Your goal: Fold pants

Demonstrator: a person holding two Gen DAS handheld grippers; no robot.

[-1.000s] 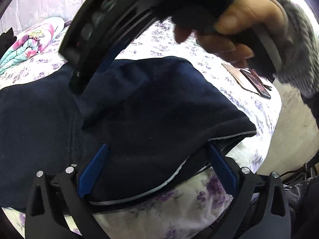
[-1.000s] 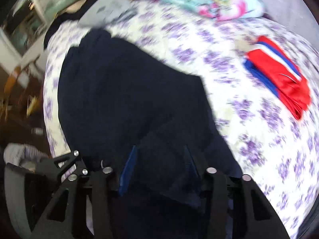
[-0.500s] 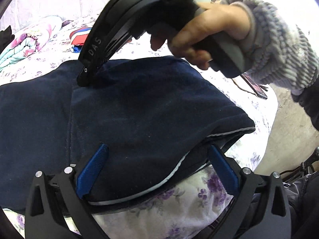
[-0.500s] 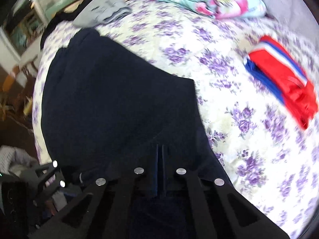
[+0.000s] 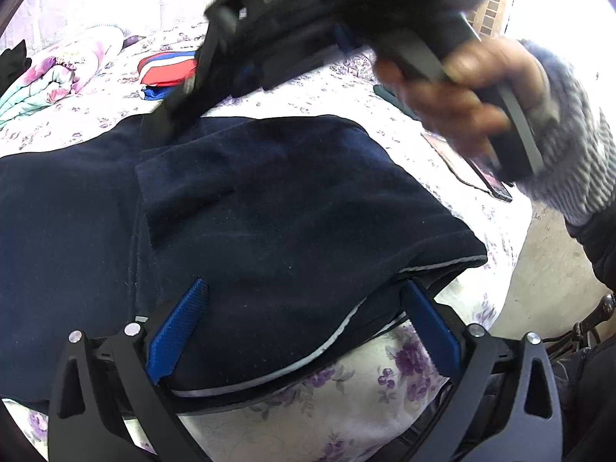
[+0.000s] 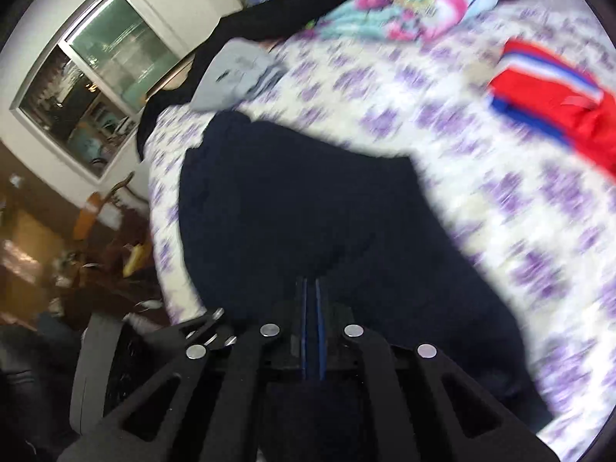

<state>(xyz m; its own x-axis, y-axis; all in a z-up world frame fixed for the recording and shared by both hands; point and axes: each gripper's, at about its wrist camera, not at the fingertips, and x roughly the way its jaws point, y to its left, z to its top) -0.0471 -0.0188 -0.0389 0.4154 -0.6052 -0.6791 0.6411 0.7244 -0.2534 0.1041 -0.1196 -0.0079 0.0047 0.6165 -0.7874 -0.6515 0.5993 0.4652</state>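
Dark navy pants point(image 5: 288, 200) lie folded on the flowered bedsheet point(image 5: 369, 392). My left gripper point(image 5: 304, 308) is open, its blue pads either side of the pants' white-edged near fold, not pressing it. A hand in a grey fuzzy sleeve point(image 5: 462, 96) holds my right gripper point(image 5: 169, 115), its tip down on the far part of the pants. In the right wrist view the right gripper point(image 6: 312, 285) has its pads almost together. Its jaws are opening slightly, with puckered pants point(image 6: 288, 192) cloth pinched at the tips.
A folded red, white and blue garment point(image 5: 169, 73) point(image 6: 558, 115) lies beyond the pants. A rolled floral blanket point(image 5: 50, 77) point(image 6: 408, 7) and a grey garment point(image 6: 235, 73) sit at the bed's far end. A phone point(image 5: 496, 184) lies near the bed's right edge.
The right gripper's jaws went from open around the pants cloth to nearly together on it, and the gripper tilted and shifted. The left gripper stayed put, open.
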